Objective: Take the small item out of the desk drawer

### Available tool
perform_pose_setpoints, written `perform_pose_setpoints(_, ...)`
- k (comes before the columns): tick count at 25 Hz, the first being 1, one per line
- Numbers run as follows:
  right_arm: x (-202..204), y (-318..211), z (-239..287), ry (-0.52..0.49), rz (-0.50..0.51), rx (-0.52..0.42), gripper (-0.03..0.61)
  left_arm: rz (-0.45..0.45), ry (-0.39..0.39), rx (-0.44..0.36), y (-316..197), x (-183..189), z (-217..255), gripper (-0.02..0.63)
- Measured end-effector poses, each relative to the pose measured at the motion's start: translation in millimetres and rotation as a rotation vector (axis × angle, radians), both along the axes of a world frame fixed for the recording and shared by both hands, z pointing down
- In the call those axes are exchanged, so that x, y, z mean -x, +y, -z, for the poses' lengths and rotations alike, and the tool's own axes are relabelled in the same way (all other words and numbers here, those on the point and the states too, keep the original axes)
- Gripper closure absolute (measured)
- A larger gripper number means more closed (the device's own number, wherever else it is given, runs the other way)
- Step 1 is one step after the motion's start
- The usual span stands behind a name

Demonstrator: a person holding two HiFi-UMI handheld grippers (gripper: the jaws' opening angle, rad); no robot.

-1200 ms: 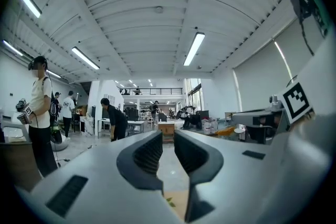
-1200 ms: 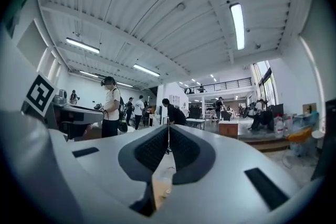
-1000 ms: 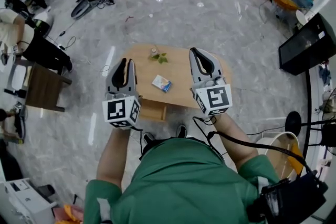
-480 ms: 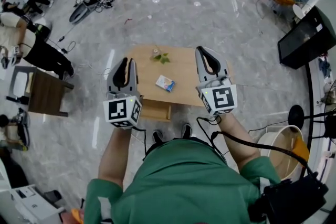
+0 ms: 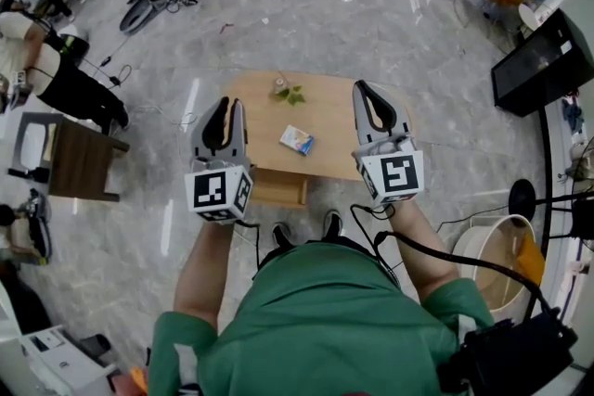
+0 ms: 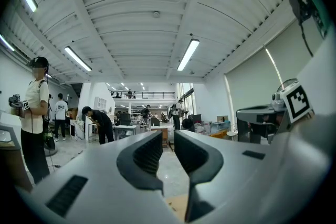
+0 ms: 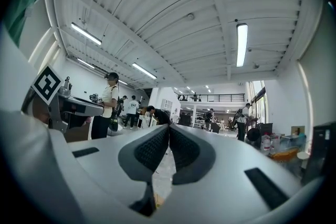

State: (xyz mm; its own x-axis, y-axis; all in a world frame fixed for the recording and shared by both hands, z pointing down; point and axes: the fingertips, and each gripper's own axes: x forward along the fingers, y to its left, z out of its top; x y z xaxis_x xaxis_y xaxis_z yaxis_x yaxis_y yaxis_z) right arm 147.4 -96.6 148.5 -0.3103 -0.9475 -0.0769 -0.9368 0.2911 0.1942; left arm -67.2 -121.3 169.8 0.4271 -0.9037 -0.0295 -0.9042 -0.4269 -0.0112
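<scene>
Marble flooring is surrounding the wooden desk (image 5: pixel 329 125); its drawer (image 5: pixel 278 190), presumably hiding the small item, is sitting below, nearer the left gripper (image 5: pixel 225 104), whose jaws are standing slightly apart, empty; the right gripper (image 5: pixel 360 88) is pressing its jaws together.

A small box (image 5: pixel 297 139) lies near the middle of the desk (image 5: pixel 329 111), with a sprig of leaves (image 5: pixel 288 94) behind it at the far edge. A drawer (image 5: pixel 278 190) juts from the desk's near side, just beyond the person's shoes (image 5: pixel 332 223). The left gripper (image 5: pixel 223 104) hangs over the desk's left end and the right gripper (image 5: pixel 363 89) over its right end.
</scene>
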Motion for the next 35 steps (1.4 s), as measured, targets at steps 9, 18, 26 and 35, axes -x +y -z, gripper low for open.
perform_pose_setpoints(9,0,-1,5,0.002,-0.027,-0.006,0.551,-0.029,0.006,0.004,-9,1,1,0.533)
perform_pose_setpoints(18,17,-11,-4,-0.005,-0.031,0.0,0.551,-0.04,0.005,0.014,-18,16,-9,0.533)
perform_pose_setpoints(26,26,-14,-7,-0.004,-0.041,0.017,0.551,-0.055,0.007,0.029,-21,23,-11,0.534)
perform_pose_setpoints(35,37,-23,-14,0.008,-0.059,0.029,0.551,-0.078,0.013,0.032,-34,32,-19,0.533)
